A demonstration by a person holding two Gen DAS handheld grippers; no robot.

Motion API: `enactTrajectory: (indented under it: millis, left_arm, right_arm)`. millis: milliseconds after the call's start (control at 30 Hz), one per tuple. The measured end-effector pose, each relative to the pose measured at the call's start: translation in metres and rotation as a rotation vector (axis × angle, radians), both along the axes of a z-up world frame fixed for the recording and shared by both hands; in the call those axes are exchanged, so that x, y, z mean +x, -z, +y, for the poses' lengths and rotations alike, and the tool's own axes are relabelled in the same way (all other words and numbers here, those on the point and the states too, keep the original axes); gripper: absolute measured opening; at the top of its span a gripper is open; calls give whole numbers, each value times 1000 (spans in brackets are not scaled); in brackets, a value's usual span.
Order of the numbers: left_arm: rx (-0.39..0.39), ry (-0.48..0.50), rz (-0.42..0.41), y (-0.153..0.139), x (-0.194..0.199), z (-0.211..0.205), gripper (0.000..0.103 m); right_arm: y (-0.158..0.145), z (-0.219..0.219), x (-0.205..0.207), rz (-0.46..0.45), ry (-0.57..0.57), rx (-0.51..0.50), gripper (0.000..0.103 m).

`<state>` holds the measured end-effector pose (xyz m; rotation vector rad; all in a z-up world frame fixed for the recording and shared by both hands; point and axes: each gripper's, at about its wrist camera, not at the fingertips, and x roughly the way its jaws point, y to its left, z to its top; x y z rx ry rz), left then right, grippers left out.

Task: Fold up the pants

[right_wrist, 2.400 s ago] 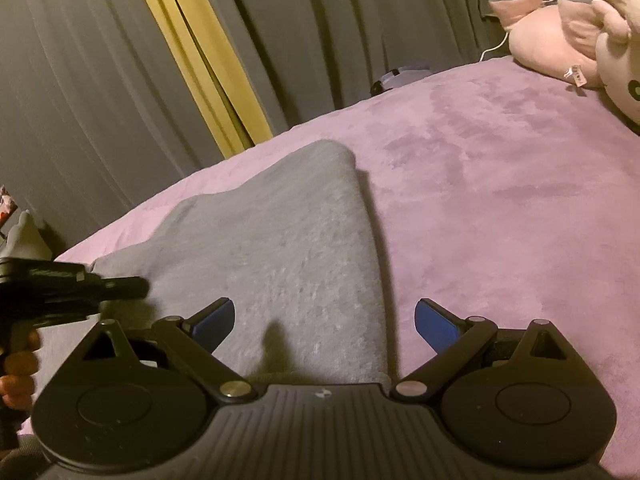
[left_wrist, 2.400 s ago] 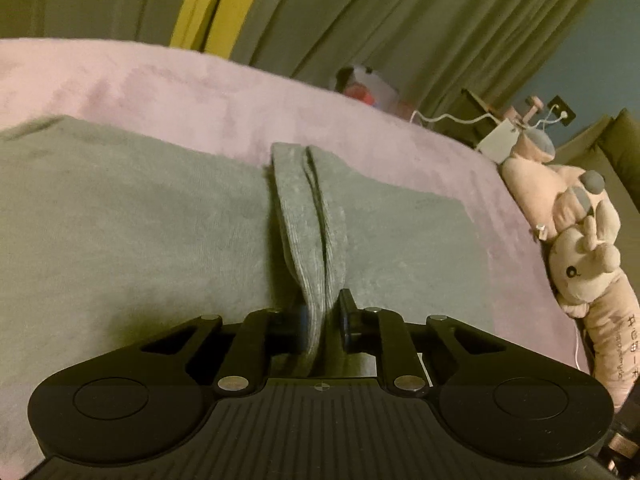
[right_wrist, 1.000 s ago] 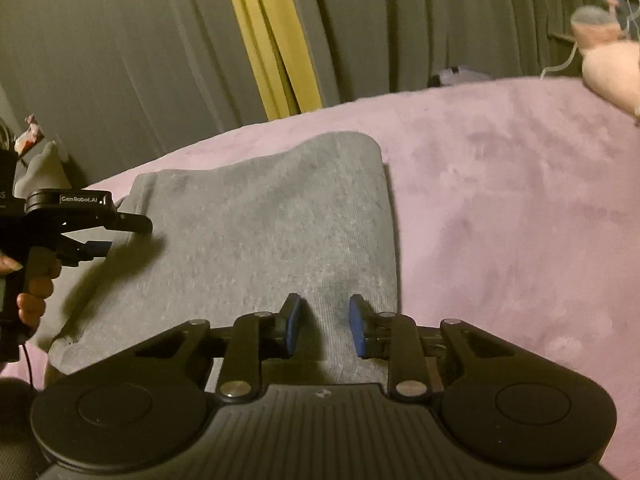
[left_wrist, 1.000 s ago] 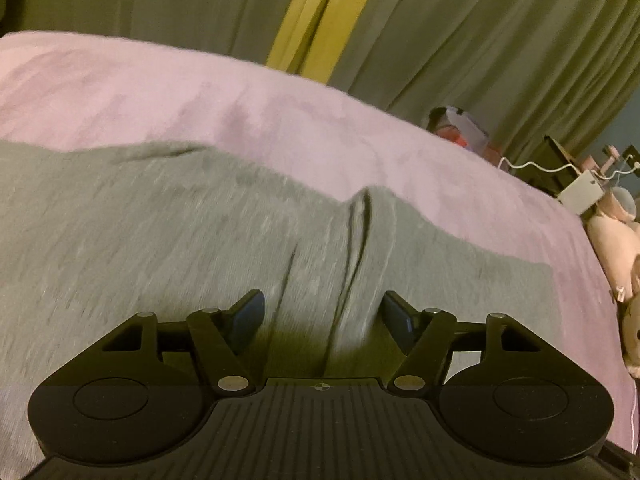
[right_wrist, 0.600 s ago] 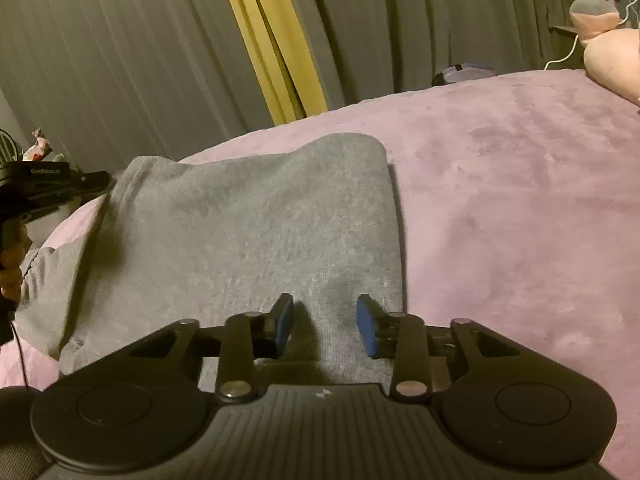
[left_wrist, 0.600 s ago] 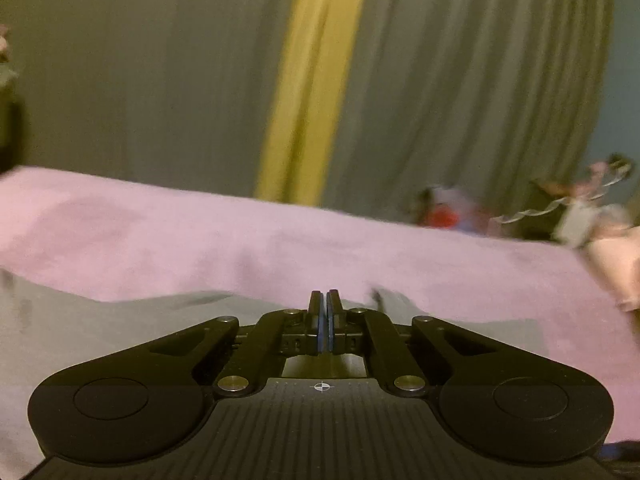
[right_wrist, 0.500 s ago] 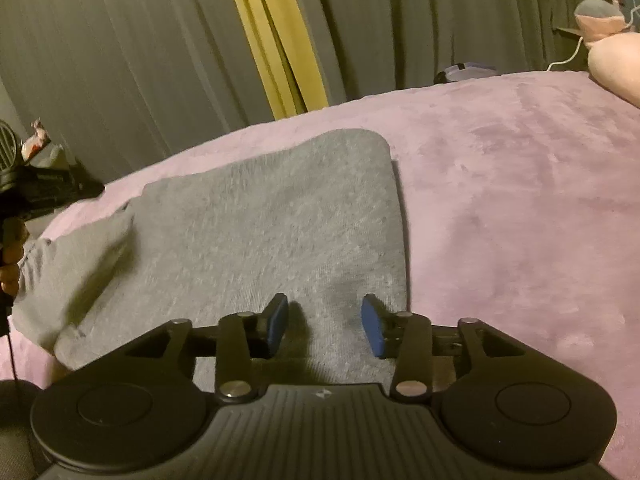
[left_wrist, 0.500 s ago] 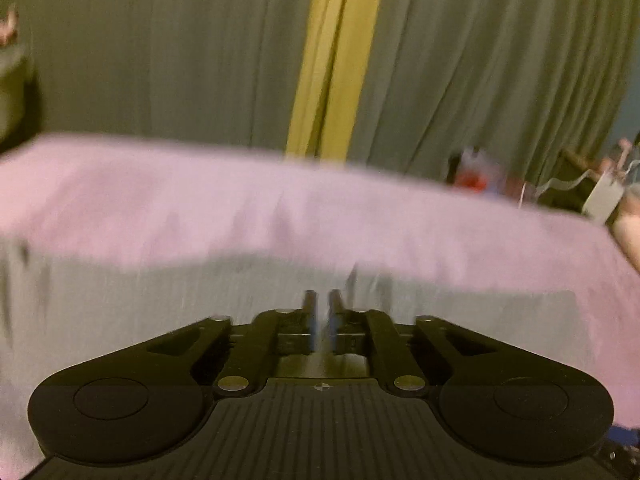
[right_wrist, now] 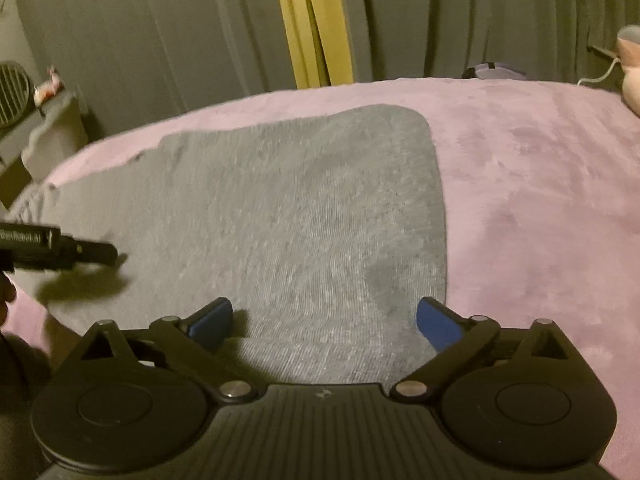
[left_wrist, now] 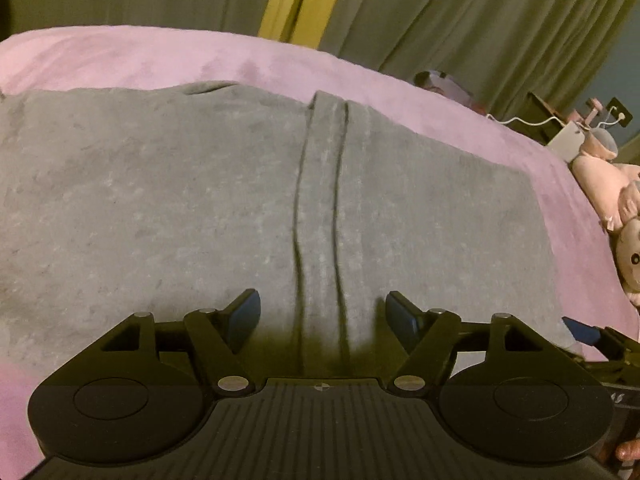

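Grey pants (left_wrist: 180, 208) lie folded flat on a pink bed cover (left_wrist: 160, 60), a ribbed band (left_wrist: 320, 208) running down the middle in the left wrist view. My left gripper (left_wrist: 323, 314) hovers over the near end of that band, its jaws opening, the band between them but not pressed. In the right wrist view the pants (right_wrist: 300, 220) show a rounded right corner. Over their near edge my right gripper (right_wrist: 325, 320) has its jaws opening wide, pads clear of the cloth. The left gripper's tip (right_wrist: 80, 252) pokes in from the left.
Pink plush toys (left_wrist: 616, 208) lie at the bed's right side, by a white cable and plug (left_wrist: 560, 136). Grey curtains with a yellow strip (right_wrist: 312, 24) hang behind the bed. A shelf with a fan (right_wrist: 16, 96) stands at far left. Bare pink cover (right_wrist: 540, 200) lies right of the pants.
Both grippers opened: the left from shut to wide, the right from a narrow gap to full spread. The left view dipped back down onto the pants. The lifted left part now lies flat.
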<state>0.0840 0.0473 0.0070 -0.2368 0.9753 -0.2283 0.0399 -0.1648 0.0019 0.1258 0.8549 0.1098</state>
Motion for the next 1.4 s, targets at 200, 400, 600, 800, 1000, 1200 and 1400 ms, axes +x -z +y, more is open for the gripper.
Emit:
enactTrajectory:
  millis: [200, 400, 600, 800, 1000, 1200, 1400]
  left_arm:
    - [17, -1, -3, 1, -1, -8, 74]
    - [38, -13, -14, 0, -3, -13, 72]
    - [31, -22, -24, 0, -2, -14, 63]
    - [37, -7, -41, -3, -6, -17, 51]
    - [23, -7, -46, -4, -6, -16, 43]
    - [7, -22, -65, -7, -10, -13, 36]
    - [33, 20, -46, 4, -3, -23, 52]
  right_arm:
    - [3, 6, 2, 8, 9, -45, 99]
    - [6, 10, 4, -1, 33, -76, 99]
    - [7, 9, 5, -2, 38, -73, 99]
    - [8, 9, 5, -3, 37, -75, 99]
    - [8, 9, 5, -3, 36, -75, 99]
    - [8, 9, 5, -3, 35, -74, 99]
    - [9, 9, 6, -6, 42, -81, 99]
